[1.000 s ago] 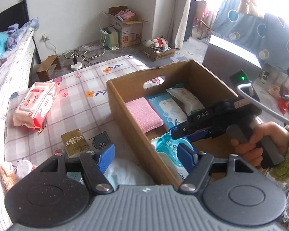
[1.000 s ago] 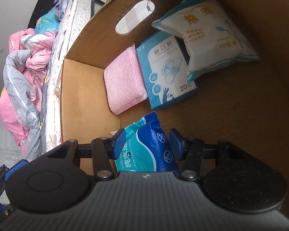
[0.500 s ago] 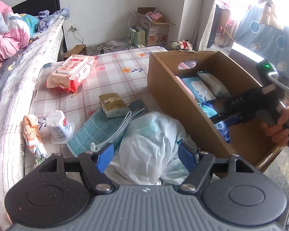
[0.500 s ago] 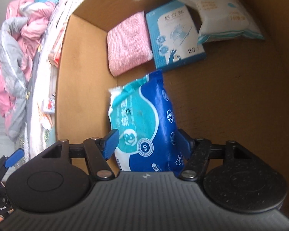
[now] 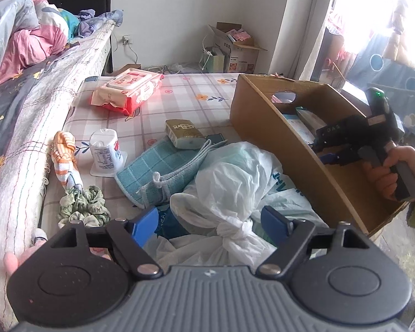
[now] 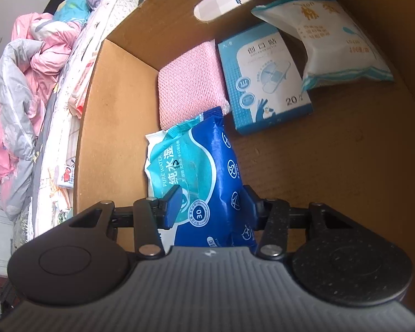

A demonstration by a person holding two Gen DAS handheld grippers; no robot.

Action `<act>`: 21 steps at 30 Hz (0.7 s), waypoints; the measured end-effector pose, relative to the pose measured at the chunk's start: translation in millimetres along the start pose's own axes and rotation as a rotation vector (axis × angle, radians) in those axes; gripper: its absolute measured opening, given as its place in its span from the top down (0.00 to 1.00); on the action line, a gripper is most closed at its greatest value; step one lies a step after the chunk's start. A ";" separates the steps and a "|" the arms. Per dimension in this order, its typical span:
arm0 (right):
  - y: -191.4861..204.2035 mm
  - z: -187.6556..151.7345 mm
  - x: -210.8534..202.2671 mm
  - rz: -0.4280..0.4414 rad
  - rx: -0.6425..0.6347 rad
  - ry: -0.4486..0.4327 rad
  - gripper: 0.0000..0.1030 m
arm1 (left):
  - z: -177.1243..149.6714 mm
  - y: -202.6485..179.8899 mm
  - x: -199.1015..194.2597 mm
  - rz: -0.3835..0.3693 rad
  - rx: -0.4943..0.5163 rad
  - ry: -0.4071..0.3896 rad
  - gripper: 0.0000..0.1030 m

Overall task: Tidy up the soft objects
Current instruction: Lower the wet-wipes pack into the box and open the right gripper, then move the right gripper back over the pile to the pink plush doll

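A cardboard box (image 5: 265,127) stands at the right of the checked bed cover. Inside it (image 6: 332,166) lie a pink cloth (image 6: 185,88), a blue plaster box (image 6: 262,83), a white tissue pack (image 6: 343,47) and a blue wet-wipes pack (image 6: 196,171). My right gripper (image 6: 211,203) is open inside the box, its jaws either side of the wipes pack lying on the floor of the box. My left gripper (image 5: 211,221) is open above a knotted white plastic bag (image 5: 229,182). The right gripper also shows in the left wrist view (image 5: 332,155).
On the cover lie a teal folded towel (image 5: 163,166), a gold packet (image 5: 184,134), a white bottle (image 5: 103,149), an orange striped cloth (image 5: 65,155), a green scrunchie (image 5: 83,204) and a red-pink wipes pack (image 5: 127,88). A bed with quilts (image 5: 22,55) runs along the left.
My right gripper opened and let the blue wipes pack down onto the box floor, then drew back a little. My left gripper pulled back and left, from the box edge to above the white bag.
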State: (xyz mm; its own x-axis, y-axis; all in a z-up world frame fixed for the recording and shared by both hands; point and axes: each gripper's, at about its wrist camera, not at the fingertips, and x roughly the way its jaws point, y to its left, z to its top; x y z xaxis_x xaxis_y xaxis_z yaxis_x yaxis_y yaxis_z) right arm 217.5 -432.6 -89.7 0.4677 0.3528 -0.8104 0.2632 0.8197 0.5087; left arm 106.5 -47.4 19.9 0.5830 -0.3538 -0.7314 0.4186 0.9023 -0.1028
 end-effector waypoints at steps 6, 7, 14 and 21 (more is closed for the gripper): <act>2.7 0.1 -8.0 -0.012 -0.014 -0.021 0.49 | -6.4 7.8 -10.3 0.026 -0.014 -0.041 0.14; 3.3 -0.4 -11.4 -0.007 -0.012 -0.026 0.47 | -7.1 9.2 -11.7 0.027 -0.022 -0.046 0.14; 14.4 -7.2 -49.7 -0.011 -0.037 -0.132 0.39 | -12.0 15.2 -16.2 0.042 -0.046 -0.061 0.11; 43.8 -14.4 -96.6 0.089 -0.079 -0.232 0.38 | -10.6 16.2 -22.0 0.052 -0.057 -0.100 0.01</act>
State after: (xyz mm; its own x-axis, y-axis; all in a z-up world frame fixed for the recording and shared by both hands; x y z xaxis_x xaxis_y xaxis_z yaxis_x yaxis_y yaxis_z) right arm 171.6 -424.3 6.7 0.6695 0.3192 -0.6708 0.1503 0.8261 0.5431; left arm 93.0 -22.4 27.1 0.6705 -0.3266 -0.6662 0.3474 0.9316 -0.1071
